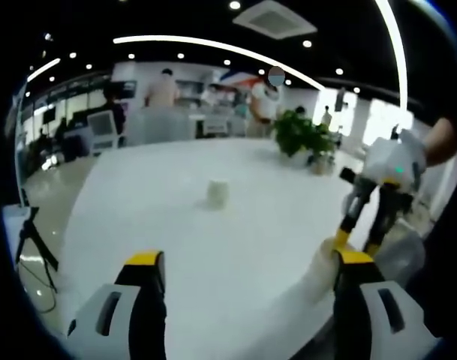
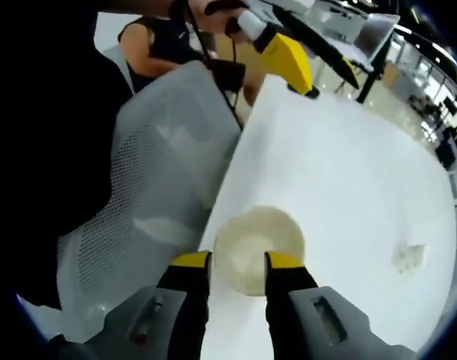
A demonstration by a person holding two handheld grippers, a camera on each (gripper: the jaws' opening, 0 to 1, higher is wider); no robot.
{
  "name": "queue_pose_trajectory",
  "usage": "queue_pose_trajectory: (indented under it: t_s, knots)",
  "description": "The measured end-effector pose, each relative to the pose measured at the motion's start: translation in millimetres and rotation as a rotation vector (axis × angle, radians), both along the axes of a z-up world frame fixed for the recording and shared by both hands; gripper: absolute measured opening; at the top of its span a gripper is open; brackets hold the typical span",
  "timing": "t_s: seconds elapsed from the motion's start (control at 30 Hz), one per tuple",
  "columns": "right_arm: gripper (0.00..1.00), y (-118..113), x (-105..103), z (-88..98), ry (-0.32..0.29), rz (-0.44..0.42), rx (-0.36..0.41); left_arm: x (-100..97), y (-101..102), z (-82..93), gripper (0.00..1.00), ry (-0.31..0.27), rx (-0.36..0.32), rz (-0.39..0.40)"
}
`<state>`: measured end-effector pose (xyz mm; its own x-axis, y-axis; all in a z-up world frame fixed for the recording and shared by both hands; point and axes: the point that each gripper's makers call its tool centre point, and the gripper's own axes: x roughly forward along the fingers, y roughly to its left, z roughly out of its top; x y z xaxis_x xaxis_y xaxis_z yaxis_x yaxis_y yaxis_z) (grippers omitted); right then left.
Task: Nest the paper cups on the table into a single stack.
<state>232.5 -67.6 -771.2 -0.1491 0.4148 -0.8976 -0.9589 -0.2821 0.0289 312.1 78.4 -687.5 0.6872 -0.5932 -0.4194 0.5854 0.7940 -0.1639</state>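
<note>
Paper cups are what matters on this broad white table (image 1: 236,247), and two are showing. One pale, round-mouthed paper cup (image 2: 254,247) is sitting close to the table's near edge, seen from above in the right gripper view so that its open rim reads as a soft cream circle. The right gripper (image 2: 238,262) is straddling it, its yellow-tipped grey jaws standing either side of the lower rim; they are looking close around the cup, but I cannot tell whether they are pinching it yet. In the left gripper view the same gripper (image 1: 357,244) is angling down at that edge spot, which suits lifting the cup for nesting.

The second small white paper cup (image 1: 217,193) is standing upright, alone, well apart near the table's middle. It is probably the stack's base. The left gripper (image 1: 247,262) is hovering with jaws spread wide and nothing between them, pointing across the matte tabletop towards that far cup.

A grey mesh-backed chair (image 2: 138,195) is standing just beside the table edge, and leafy green potted plants (image 1: 303,139) are sitting at the far side.
</note>
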Motion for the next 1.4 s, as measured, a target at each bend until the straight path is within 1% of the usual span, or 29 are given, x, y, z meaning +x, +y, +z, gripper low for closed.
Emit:
queue_pose_trajectory:
  t_s: [0.27, 0.33, 0.6, 0.63, 0.7, 0.9, 0.93, 0.97, 1.0, 1.07, 1.1, 1.13, 1.27, 1.37, 1.4]
  knots:
    - [0.25, 2, 0, 13.1, 0.005, -0.031, 0.036, -0.1, 0, -1.5, 0.91, 0.004, 0.0, -0.001]
    - [0.26, 2, 0, 13.4, 0.011, -0.044, 0.043, -0.1, -1, -2.1, 0.91, 0.006, -0.002, -0.002]
    - [0.27, 0, -1, 14.7, 0.004, -0.059, 0.053, 0.0, -3, -1.8, 0.91, 0.004, 0.001, -0.01]
    - [0.28, 1, -1, 16.7, 0.024, -0.088, 0.07, -0.4, -3, -1.6, 0.91, 0.003, 0.003, -0.013]
    - [0.3, 1, -1, 19.3, 0.044, -0.12, 0.089, -0.1, -2, -1.6, 0.91, 0.003, 0.004, -0.013]
    - [0.34, -5, 4, 25.1, 0.051, -0.185, 0.134, 0.5, -1, -1.8, 0.91, 0.006, 0.01, -0.02]
    - [0.35, -6, 6, 26.2, 0.059, -0.219, 0.147, 1.1, -1, -1.3, 0.91, 0.005, 0.01, -0.02]
    - [0.36, -7, 6, 26.6, 0.062, -0.229, 0.153, 1.7, 0, -0.9, 0.91, 0.003, 0.011, -0.019]
    - [0.38, -7, 6, 27.6, 0.075, -0.261, 0.176, 2.0, 0, -0.6, 0.91, 0.003, 0.012, -0.019]
    - [0.39, -9, 8, 28.7, 0.085, -0.299, 0.196, 3.1, 0, 0.5, 0.91, 0.002, 0.012, -0.02]
    - [0.4, -9, 7, 29.3, 0.096, -0.315, 0.208, 3.8, -1, 1.0, 0.91, 0.003, 0.013, -0.021]
    - [0.4, -10, 7, 29.5, 0.117, -0.35, 0.22, 4.7, -1, 2.0, 0.91, 0.0, 0.016, -0.024]
    - [0.44, -13, 17, 32.9, 0.128, -0.446, 0.275, 9.5, -2, 3.4, 0.91, -0.004, 0.021, -0.027]
    - [0.47, -11, 22, 41.9, 0.156, -0.522, 0.346, 11.3, -5, 5.1, 0.91, -0.006, 0.024, -0.033]
    - [0.47, -11, 23, 44.9, 0.176, -0.552, 0.373, 11.7, -7, 5.7, 0.91, -0.009, 0.028, -0.038]
